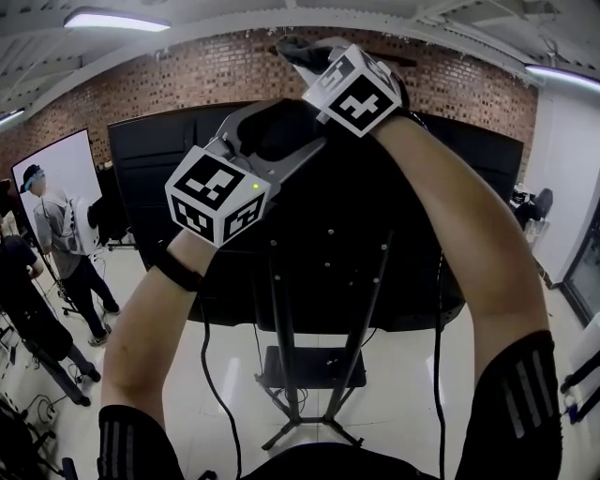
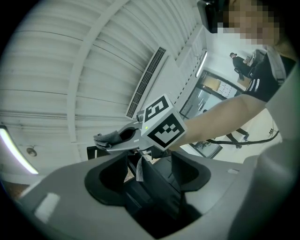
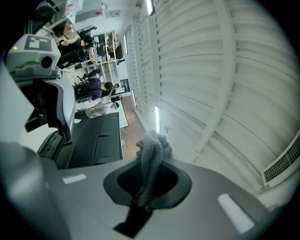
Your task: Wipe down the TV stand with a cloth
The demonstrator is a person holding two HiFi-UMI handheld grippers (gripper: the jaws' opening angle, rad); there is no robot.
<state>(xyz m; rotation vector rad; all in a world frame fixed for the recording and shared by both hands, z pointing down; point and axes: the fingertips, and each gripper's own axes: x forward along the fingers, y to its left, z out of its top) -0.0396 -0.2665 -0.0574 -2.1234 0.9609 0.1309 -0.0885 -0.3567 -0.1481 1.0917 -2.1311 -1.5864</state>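
Arms were up in the head view, both grippers held high in front of a big black TV on its TV stand. L gripper sat at approx 11 o'clock of centre. R gripper was at 12 o'clock, w/ the grey cloth bunched at its tip near the TV's top edge; contact couldn't be told. The stand's two dark posts ran up across the black panel from a low shelf on splayed legs at 6 o'clock, well apart from the cloth. A cable hung down at 7 o'clock. Glossy white floor lay below, a brick wall behind, and a white ceiling w/ a strip light at 11 o'clock. A whiteboard and people stood at 9 o'clock.

In the left gripper view the L jaws stood wide apart w/ nothing gripped. Beyond them was the R gripper's marker cube at centre, cloth poking out at 9 o'clock, ribbed ceiling w/ a vent grille at 12 o'clock.

In the right gripper view the R jaws were pinched together on the cloth, which stuck up in a fold at centre. The TV's black top lay at 9 o'clock, ceiling ribs filled 1–4 o'clock, and the L gripper loomed at 10 o'clock.
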